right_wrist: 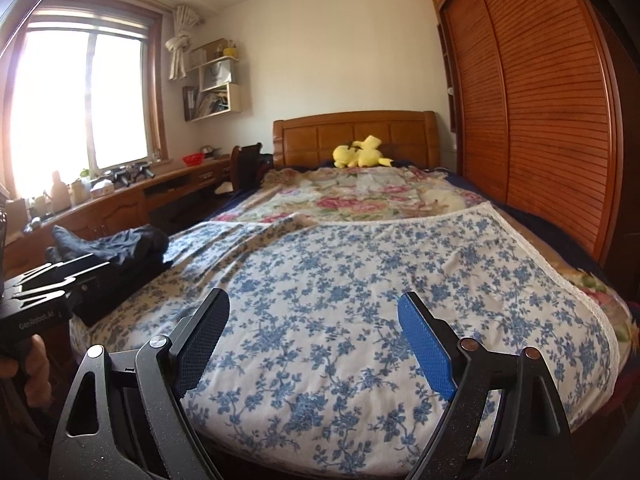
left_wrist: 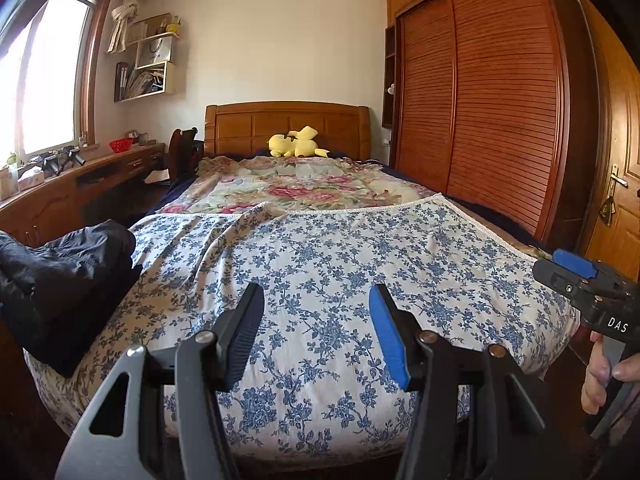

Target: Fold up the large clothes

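Stage: while the dark clothes [left_wrist: 68, 280] lie in a heap at the bed's [left_wrist: 320, 420] near left corner, folded or merely dumped I cannot tell.
Left gripper [left_wrist: 316, 300]: spread wide, holding nothing.
Right gripper [right_wrist: 314, 308]: likewise wide, holding nothing.
Middle of bed: only the blue-flowered sheet [right_wrist: 360, 280], spread flat.

Both my wrist views sit low at foot of bed [left_wrist: 312, 240], facing headboard [left_wrist: 288, 124], close above blue floral cover. Left view stands left of right view. Shared: bed, headboard, wardrobe [right_wrist: 540, 100], window [right_wrist: 80, 100].
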A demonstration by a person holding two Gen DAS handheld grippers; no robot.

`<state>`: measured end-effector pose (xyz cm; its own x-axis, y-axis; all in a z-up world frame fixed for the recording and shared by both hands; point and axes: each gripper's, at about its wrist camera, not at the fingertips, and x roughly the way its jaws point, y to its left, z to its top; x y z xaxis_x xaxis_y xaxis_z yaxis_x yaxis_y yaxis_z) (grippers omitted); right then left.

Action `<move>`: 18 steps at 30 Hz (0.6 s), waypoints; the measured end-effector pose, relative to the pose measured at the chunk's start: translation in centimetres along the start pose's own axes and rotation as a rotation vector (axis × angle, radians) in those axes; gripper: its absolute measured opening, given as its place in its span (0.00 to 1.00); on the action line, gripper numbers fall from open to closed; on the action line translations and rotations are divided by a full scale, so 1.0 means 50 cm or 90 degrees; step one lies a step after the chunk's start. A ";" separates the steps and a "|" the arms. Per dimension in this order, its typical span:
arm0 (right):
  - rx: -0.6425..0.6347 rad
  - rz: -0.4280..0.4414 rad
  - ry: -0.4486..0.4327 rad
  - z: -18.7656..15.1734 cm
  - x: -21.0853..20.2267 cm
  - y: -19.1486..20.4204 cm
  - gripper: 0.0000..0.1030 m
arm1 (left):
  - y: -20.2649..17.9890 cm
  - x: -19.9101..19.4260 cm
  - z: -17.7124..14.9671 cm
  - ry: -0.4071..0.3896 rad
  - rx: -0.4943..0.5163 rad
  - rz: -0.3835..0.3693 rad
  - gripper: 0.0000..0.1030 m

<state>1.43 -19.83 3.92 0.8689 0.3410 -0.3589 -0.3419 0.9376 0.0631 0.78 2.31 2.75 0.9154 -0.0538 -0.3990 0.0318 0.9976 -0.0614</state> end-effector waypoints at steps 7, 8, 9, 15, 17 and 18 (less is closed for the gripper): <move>-0.001 -0.002 -0.004 -0.002 -0.001 -0.001 0.85 | -0.001 0.005 -0.007 0.006 0.003 -0.002 0.52; 0.000 -0.002 -0.004 -0.002 0.000 -0.001 0.85 | -0.002 0.006 -0.008 0.006 0.003 -0.001 0.52; -0.001 -0.001 -0.003 -0.002 -0.001 -0.001 0.85 | -0.001 0.006 -0.008 0.006 0.002 0.000 0.52; -0.008 -0.005 -0.003 -0.002 0.000 0.004 0.85 | 0.001 0.008 -0.008 0.006 -0.002 -0.003 0.52; -0.009 -0.004 -0.003 -0.001 0.001 0.006 0.85 | 0.001 0.007 -0.008 0.005 0.000 -0.003 0.52; -0.009 -0.004 -0.004 0.000 0.001 0.005 0.85 | 0.003 0.006 -0.008 0.005 0.000 -0.003 0.52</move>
<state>1.36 -19.58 3.91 0.8729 0.3358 -0.3538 -0.3419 0.9386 0.0474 0.92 2.41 2.26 0.9120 -0.0590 -0.4060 0.0364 0.9973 -0.0631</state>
